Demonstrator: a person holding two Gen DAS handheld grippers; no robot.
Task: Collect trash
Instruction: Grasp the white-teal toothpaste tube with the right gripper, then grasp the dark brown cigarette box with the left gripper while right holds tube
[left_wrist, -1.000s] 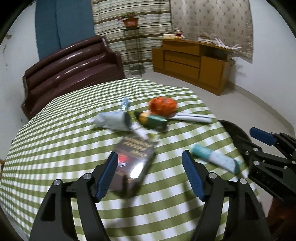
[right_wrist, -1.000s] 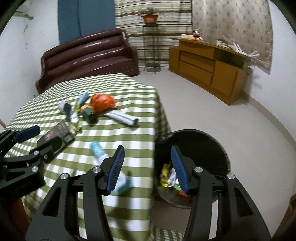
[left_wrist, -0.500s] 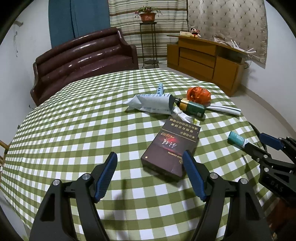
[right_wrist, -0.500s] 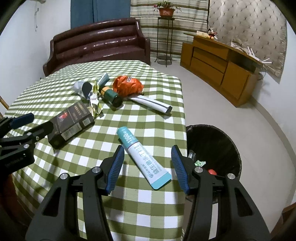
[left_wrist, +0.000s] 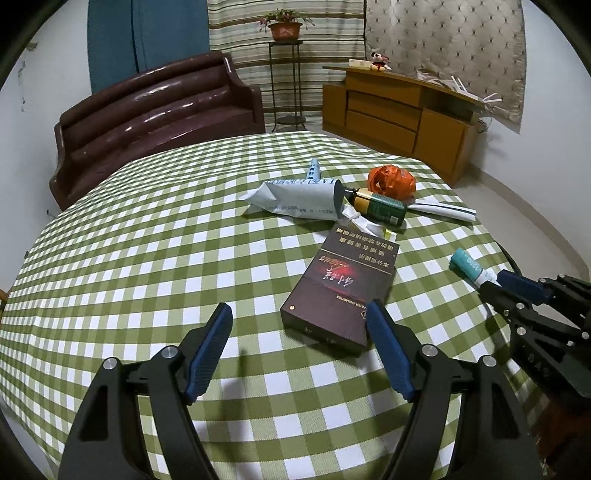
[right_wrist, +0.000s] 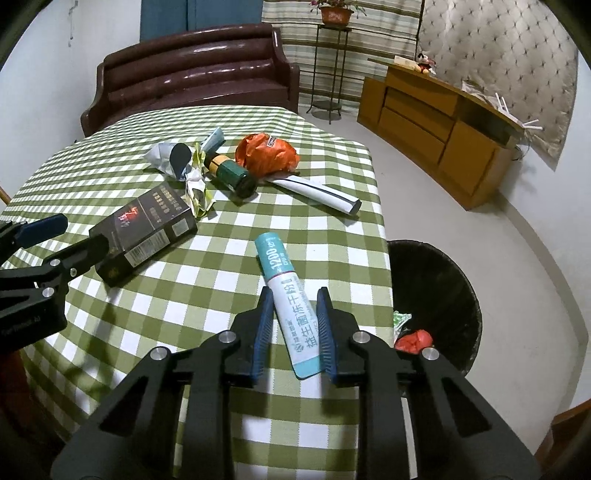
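Trash lies on a green checked table (left_wrist: 147, 236). My right gripper (right_wrist: 293, 325) has its fingers closed in around a teal and white tube (right_wrist: 286, 295), which lies flat on the cloth near the table's right edge. The tube also shows in the left wrist view (left_wrist: 467, 266). My left gripper (left_wrist: 299, 347) is open and empty, just before a dark cigarette box (left_wrist: 341, 291), which also shows in the right wrist view (right_wrist: 144, 230). Farther back lie a green bottle (right_wrist: 232, 173), an orange bag (right_wrist: 267, 153), a grey-white pouch (left_wrist: 295, 197) and a rolled paper (right_wrist: 317, 192).
A black bin (right_wrist: 434, 295) with some trash in it stands on the floor right of the table. A brown sofa (left_wrist: 147, 122) is behind the table. A wooden cabinet (left_wrist: 399, 118) and a plant stand (left_wrist: 284, 74) are at the far wall.
My right gripper moved forward over the tube and narrowed its fingers around it. My left gripper moved a little closer to the cigarette box and stayed open.
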